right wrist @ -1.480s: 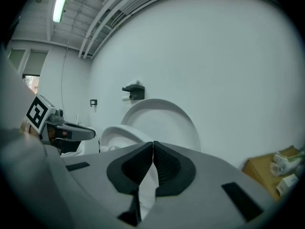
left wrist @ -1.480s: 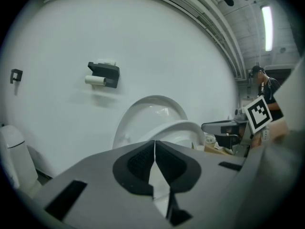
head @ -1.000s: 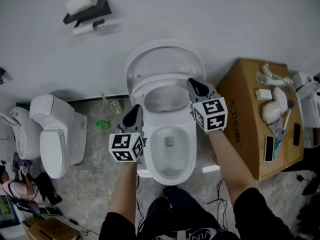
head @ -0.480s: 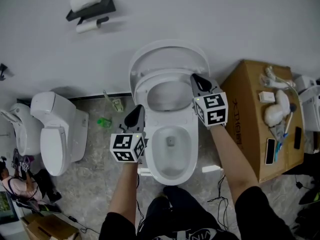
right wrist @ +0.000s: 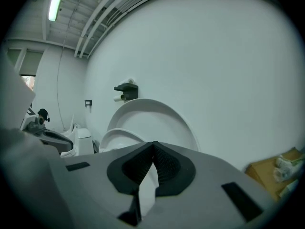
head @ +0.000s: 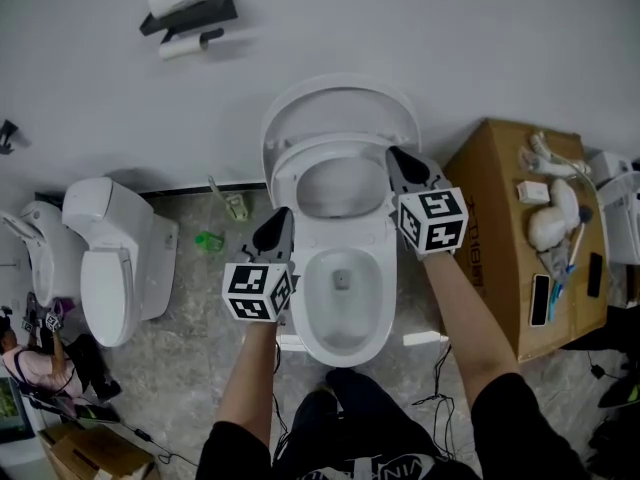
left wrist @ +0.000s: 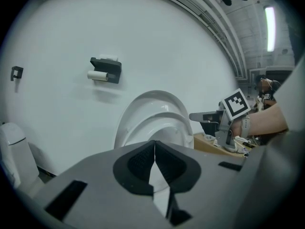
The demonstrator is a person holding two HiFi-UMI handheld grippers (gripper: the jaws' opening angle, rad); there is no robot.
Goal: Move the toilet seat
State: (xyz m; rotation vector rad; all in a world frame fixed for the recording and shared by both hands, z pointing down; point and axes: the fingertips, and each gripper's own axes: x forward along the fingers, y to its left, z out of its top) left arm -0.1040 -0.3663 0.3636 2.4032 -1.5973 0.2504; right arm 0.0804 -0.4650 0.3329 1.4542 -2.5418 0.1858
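The white toilet stands in the middle of the head view, its lid (head: 340, 108) up against the wall. The seat ring (head: 290, 173) is raised and leans a little in front of the lid, above the open bowl (head: 345, 333). My right gripper (head: 396, 154) is shut, with its tip at the seat's right edge; whether it touches is unclear. My left gripper (head: 278, 216) is shut and empty, just left of the bowl's rim. The left gripper view shows the shut left gripper (left wrist: 154, 142) before the lid (left wrist: 143, 104) and seat (left wrist: 164, 120). In the right gripper view the right gripper (right wrist: 153, 144) holds nothing.
A second toilet (head: 110, 268) stands at the left. A cardboard box (head: 490, 258) with small items on top sits right of the bowl. A paper holder (head: 190, 13) hangs on the wall. A green object (head: 207, 243) and cables lie on the floor. A person (head: 30, 378) crouches at lower left.
Both grippers have drifted slightly up and to the right in the head view. The seat and lid stand as before.
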